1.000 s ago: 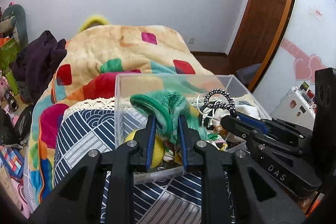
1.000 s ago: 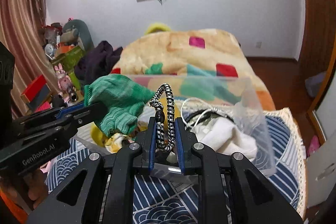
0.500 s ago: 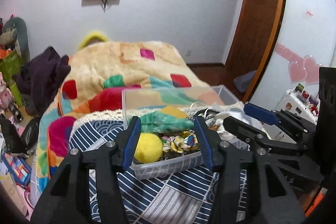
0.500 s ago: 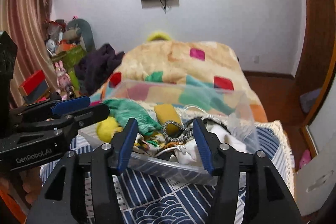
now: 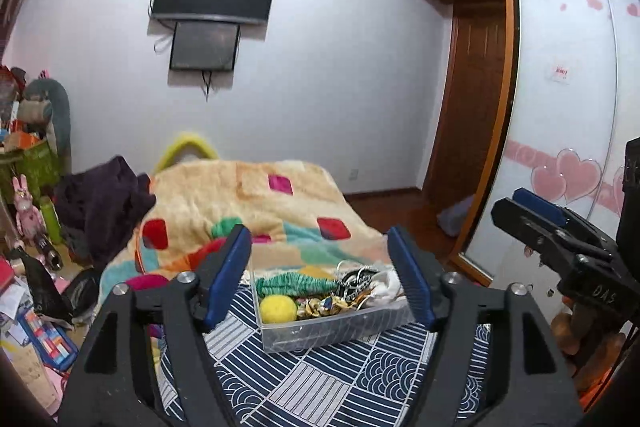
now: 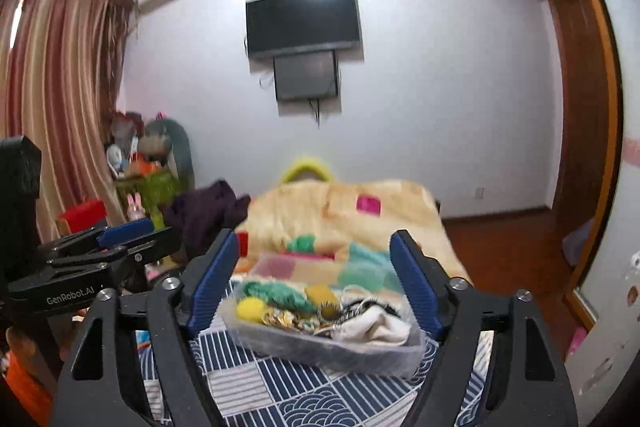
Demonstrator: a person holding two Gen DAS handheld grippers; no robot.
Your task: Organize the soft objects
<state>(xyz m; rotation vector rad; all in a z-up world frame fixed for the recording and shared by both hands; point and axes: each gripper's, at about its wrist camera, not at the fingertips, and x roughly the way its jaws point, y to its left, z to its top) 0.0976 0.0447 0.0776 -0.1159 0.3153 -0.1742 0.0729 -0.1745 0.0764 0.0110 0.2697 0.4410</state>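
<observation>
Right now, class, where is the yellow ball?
In the left wrist view, the yellow ball lies in the clear box's near-left corner, under the green knit.

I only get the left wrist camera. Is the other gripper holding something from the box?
Observer: No. On the right wrist camera, the right gripper is wide open with nothing between its fingers.
Operator: What does my gripper look like from over there?
Observer: The left gripper shows side-on, with "GenRobot.AI" printed on its body.
Operator: What's by the wall on that side?
Observer: A long striped curtain, red and cream.
</observation>
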